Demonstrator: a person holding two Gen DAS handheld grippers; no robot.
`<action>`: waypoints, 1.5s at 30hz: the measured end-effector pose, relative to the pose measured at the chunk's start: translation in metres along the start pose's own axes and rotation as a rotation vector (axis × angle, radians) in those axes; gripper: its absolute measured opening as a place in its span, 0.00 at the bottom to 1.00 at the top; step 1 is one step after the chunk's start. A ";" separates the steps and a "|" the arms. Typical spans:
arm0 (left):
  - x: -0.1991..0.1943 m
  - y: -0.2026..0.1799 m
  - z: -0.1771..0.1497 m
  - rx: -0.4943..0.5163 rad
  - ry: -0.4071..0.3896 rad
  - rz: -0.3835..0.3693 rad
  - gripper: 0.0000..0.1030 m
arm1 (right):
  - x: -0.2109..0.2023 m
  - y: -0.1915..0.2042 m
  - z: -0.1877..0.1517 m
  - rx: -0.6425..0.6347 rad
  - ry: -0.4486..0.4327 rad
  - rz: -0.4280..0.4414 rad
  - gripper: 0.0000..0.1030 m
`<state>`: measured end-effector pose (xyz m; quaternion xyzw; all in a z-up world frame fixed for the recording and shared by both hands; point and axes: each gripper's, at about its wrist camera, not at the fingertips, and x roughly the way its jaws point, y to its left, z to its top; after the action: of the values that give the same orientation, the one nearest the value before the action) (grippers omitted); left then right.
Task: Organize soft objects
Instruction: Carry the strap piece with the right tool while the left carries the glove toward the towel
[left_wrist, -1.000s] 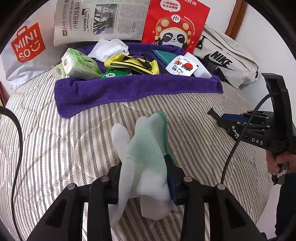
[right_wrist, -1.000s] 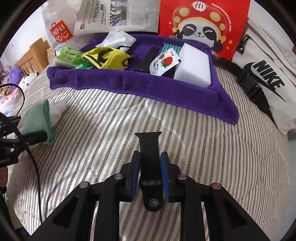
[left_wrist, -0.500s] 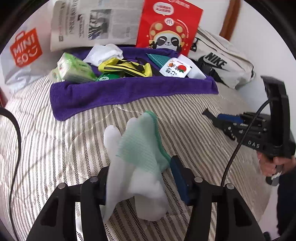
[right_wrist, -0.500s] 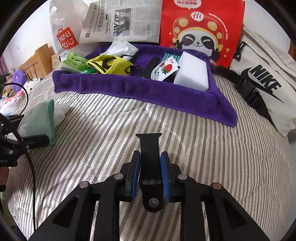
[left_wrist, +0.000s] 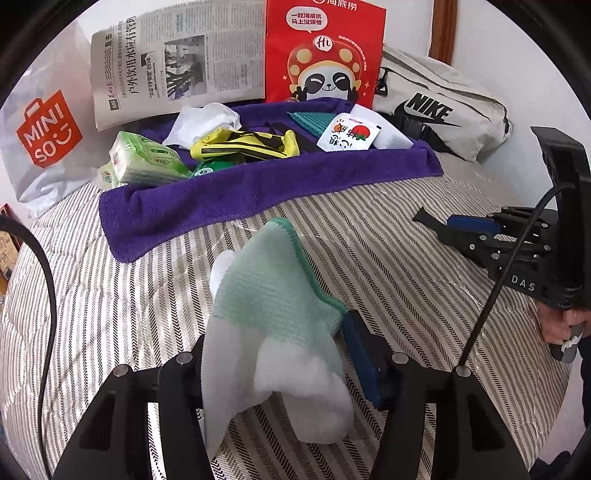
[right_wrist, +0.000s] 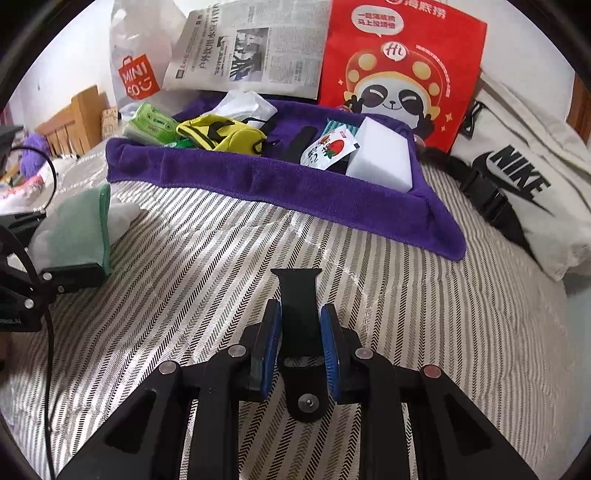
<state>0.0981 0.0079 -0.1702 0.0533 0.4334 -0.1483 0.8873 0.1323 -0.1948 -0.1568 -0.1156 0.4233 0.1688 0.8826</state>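
Observation:
My left gripper (left_wrist: 280, 354) has its jaws spread wide, with a mint-green and white glove (left_wrist: 273, 306) draped between them over the striped bed; the right pad (left_wrist: 360, 354) stands apart from the cloth. The glove also shows in the right wrist view (right_wrist: 74, 229). My right gripper (right_wrist: 300, 334) is shut on a black watch strap (right_wrist: 297, 295), held low over the bed. A purple towel (left_wrist: 229, 199) at the back holds soft items: a white sponge (right_wrist: 382, 157), a yellow pouch (left_wrist: 243, 144), green tissue packs (left_wrist: 144, 162).
A red panda bag (left_wrist: 325, 51), a newspaper (left_wrist: 173, 70), a Miniso bag (left_wrist: 44, 129) and a Nike bag (left_wrist: 439, 110) stand behind the towel. My right gripper shows at the right in the left wrist view (left_wrist: 480, 236). A cable (left_wrist: 40, 266) hangs at left.
My left gripper's jaws have opened from around the glove, which now rests loosely between them. Both grippers have shifted slightly toward the towel. The right still grips the strap.

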 end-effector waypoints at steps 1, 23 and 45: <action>0.000 0.000 0.000 0.001 0.000 0.001 0.54 | 0.000 -0.001 0.000 0.004 0.000 0.005 0.21; -0.007 0.023 -0.001 -0.092 0.047 -0.057 0.18 | -0.003 -0.013 0.002 0.140 0.060 0.069 0.20; -0.035 0.031 0.030 -0.085 0.037 -0.069 0.17 | -0.013 -0.006 0.025 0.106 0.088 0.058 0.03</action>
<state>0.1099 0.0378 -0.1253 0.0032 0.4572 -0.1594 0.8750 0.1447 -0.1939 -0.1312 -0.0635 0.4731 0.1664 0.8628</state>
